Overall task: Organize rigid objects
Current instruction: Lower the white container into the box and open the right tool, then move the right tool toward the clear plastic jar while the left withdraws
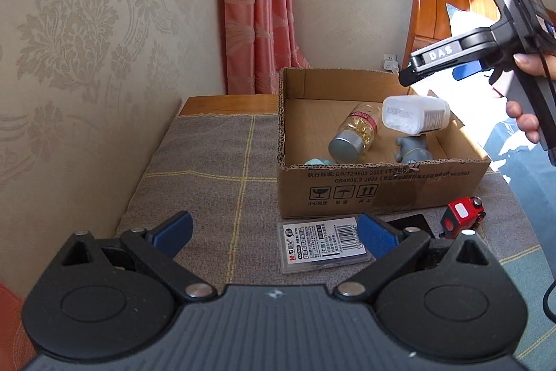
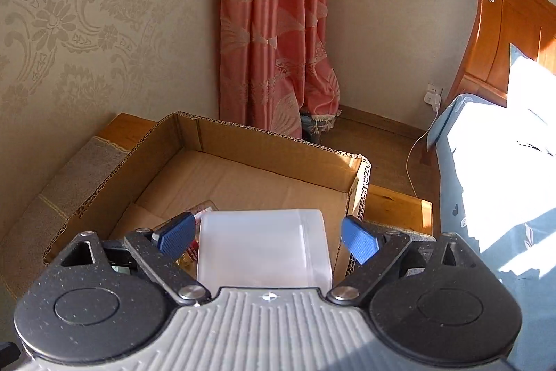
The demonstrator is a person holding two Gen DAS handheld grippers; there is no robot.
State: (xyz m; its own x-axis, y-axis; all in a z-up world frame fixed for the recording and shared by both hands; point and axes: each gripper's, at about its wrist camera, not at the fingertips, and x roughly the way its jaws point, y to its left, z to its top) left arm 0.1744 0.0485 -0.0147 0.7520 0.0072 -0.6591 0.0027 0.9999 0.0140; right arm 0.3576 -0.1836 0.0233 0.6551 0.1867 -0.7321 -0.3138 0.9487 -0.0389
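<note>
A cardboard box (image 1: 378, 188) stands on a checked grey cloth. Inside lie a jar of gold bits with a grey lid (image 1: 354, 138), a grey toy figure (image 1: 411, 150) and a white plastic container (image 1: 415, 117) that tilts over the figure. My right gripper (image 1: 434, 75) hovers just above that container. In the right wrist view the container (image 2: 264, 249) sits between the spread blue pads (image 2: 177, 235), which do not touch it; the right gripper (image 2: 267, 239) is open. My left gripper (image 1: 276, 232) is open low over the cloth, with a flat clear case (image 1: 323, 244) by its right finger.
A red toy train (image 1: 462, 218) and a flat black piece (image 1: 413, 223) lie on the cloth in front of the box's right corner. A wallpapered wall runs along the left. A pink curtain (image 2: 278, 40) hangs behind, and a bed with a wooden headboard (image 2: 504, 33) stands at right.
</note>
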